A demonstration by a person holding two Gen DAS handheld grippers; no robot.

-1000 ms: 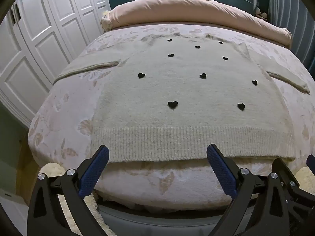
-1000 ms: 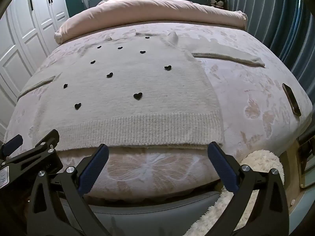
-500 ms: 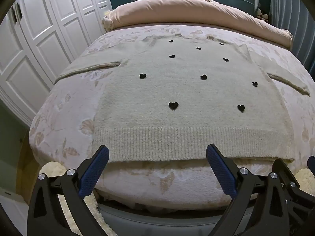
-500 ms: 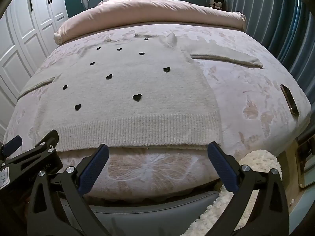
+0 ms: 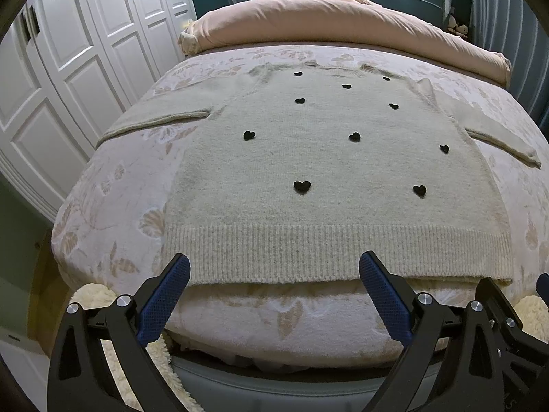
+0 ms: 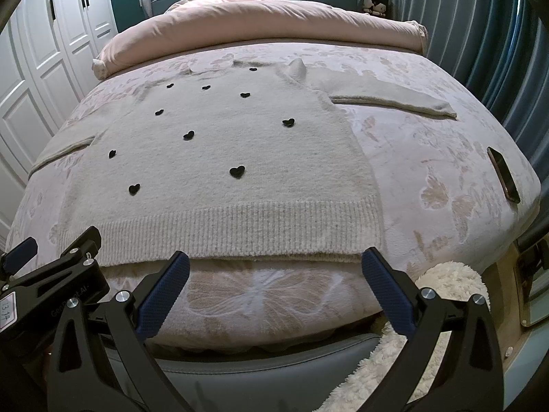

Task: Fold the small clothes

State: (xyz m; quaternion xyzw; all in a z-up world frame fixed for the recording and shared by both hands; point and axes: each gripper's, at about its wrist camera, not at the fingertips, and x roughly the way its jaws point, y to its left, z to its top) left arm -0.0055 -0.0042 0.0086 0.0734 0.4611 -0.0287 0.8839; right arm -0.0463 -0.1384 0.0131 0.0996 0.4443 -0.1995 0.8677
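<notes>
A cream knit sweater with small black hearts lies flat and face up on the bed, sleeves spread to both sides, ribbed hem toward me. It also shows in the right wrist view. My left gripper is open and empty, just before the hem's left and middle part. My right gripper is open and empty, just before the hem's right part. Neither touches the sweater. The left gripper's body shows at the lower left of the right wrist view.
The bed has a pale floral cover and a pink duvet rolled at the headboard. A dark phone lies near the bed's right edge. White wardrobe doors stand to the left. A fluffy rug lies at the bed's foot.
Both grippers have drawn back and lowered very slightly. The sweater has not moved, and both grippers stay open.
</notes>
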